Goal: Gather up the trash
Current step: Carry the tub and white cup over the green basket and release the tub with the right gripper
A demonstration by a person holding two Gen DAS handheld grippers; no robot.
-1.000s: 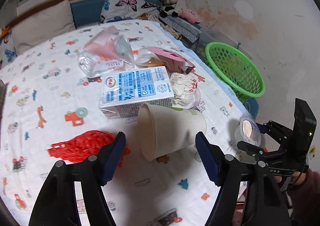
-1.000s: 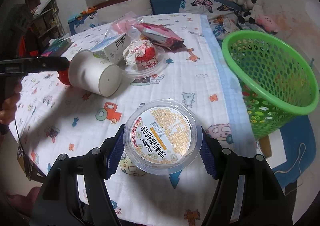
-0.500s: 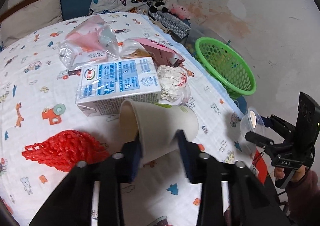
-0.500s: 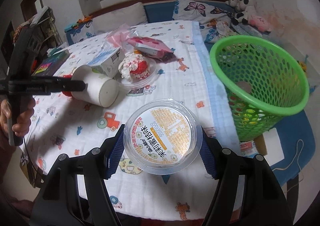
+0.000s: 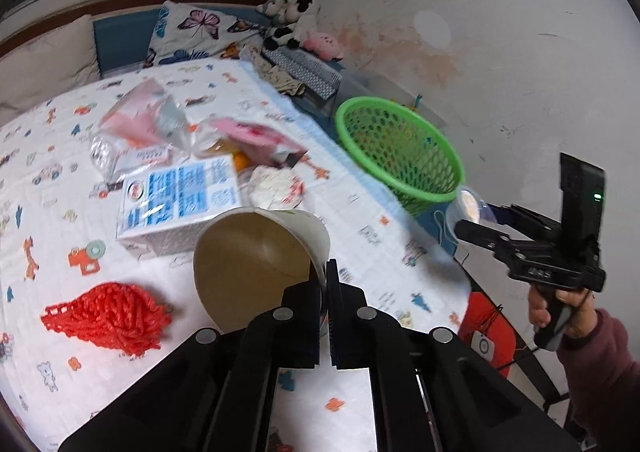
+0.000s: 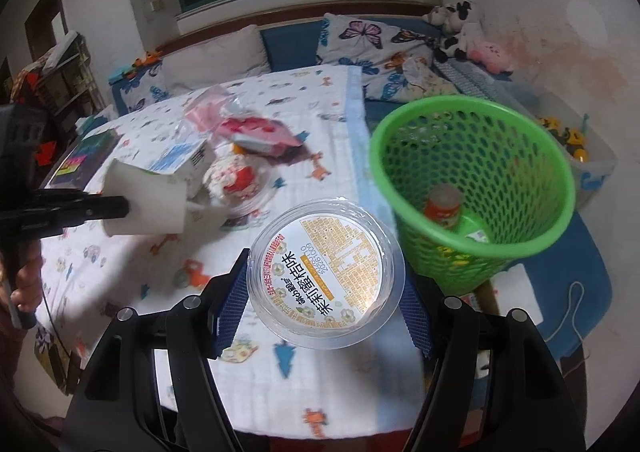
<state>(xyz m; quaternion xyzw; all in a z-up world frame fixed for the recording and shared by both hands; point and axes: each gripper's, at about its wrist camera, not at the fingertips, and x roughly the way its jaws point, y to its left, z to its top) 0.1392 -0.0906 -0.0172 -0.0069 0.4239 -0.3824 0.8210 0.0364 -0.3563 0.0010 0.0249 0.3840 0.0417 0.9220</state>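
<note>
Two grippers hold trash: left gripper [image 5: 324,284] has just pinched the light paper cup's [image 5: 256,256] thin rim; right gripper [image 6: 320,300] squeezes a slippery plastic tub [image 6: 326,278].

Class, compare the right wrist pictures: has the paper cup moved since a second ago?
Yes. The paper cup, which lay on the cloth in front of the milk carton, is now tipped up off the cloth, pinched at its rim by the left claw, whose jaws have just closed.
</note>
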